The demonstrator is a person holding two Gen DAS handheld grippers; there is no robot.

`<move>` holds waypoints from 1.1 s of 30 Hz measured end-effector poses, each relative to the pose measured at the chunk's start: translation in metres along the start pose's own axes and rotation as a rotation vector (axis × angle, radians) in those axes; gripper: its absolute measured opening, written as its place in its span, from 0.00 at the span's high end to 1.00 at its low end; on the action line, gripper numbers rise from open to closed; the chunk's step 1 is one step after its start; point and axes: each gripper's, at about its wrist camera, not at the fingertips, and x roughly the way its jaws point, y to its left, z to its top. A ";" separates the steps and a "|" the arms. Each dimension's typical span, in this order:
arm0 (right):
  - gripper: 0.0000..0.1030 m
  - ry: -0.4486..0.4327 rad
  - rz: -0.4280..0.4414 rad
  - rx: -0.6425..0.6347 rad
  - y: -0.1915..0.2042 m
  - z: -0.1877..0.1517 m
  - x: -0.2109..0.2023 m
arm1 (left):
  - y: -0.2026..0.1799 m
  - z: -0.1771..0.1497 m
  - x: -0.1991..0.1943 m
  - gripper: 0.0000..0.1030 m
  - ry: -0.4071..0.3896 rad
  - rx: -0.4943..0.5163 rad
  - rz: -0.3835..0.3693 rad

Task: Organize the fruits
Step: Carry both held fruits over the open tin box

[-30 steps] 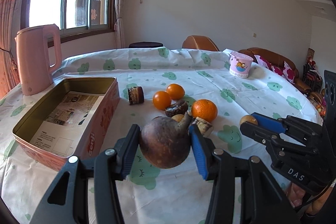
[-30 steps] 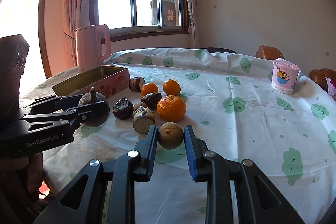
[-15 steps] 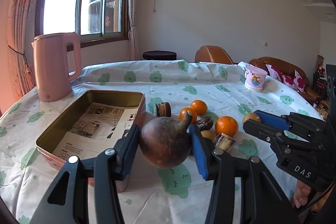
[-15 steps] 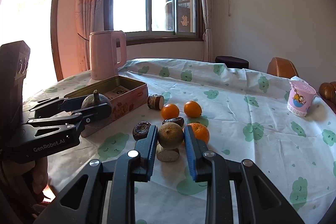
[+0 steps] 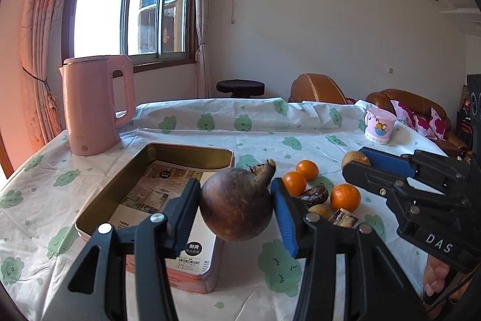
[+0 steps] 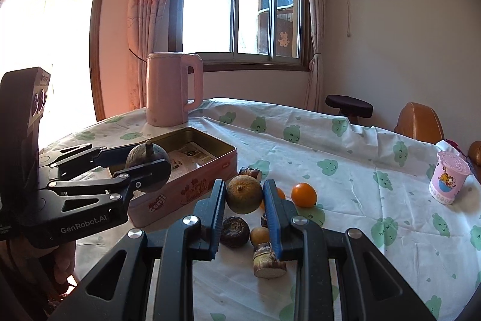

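Low in the middle of the left view, the left gripper (image 5: 236, 205) squeezes a big dark brown fruit (image 5: 237, 203) over the near corner of the pink tin (image 5: 126, 179). In the right view, the right gripper (image 6: 244, 199) pinches a small tan fruit (image 6: 244, 197), maybe a dried-out orange. Behind them oranges (image 5: 345, 197) lie on the tablecloth (image 5: 246, 122). A pink kettle (image 5: 93, 104) stands far left.

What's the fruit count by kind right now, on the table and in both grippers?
Orange citrus: 3
Tan round fruit, one in the right gripper: 2
Large dark stemmed fruit, in the left gripper: 1
Dark wrinkled fruit: 2
Cut-ended stub: 2
Total: 10
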 end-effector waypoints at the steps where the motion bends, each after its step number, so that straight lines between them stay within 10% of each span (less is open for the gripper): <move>1: 0.73 -0.002 0.002 -0.003 0.000 0.002 0.001 | 0.001 0.001 0.000 0.51 -0.002 0.000 0.003; 33: 0.73 -0.010 0.095 -0.034 0.039 0.057 0.081 | 0.071 0.027 0.030 0.51 0.015 -0.015 0.119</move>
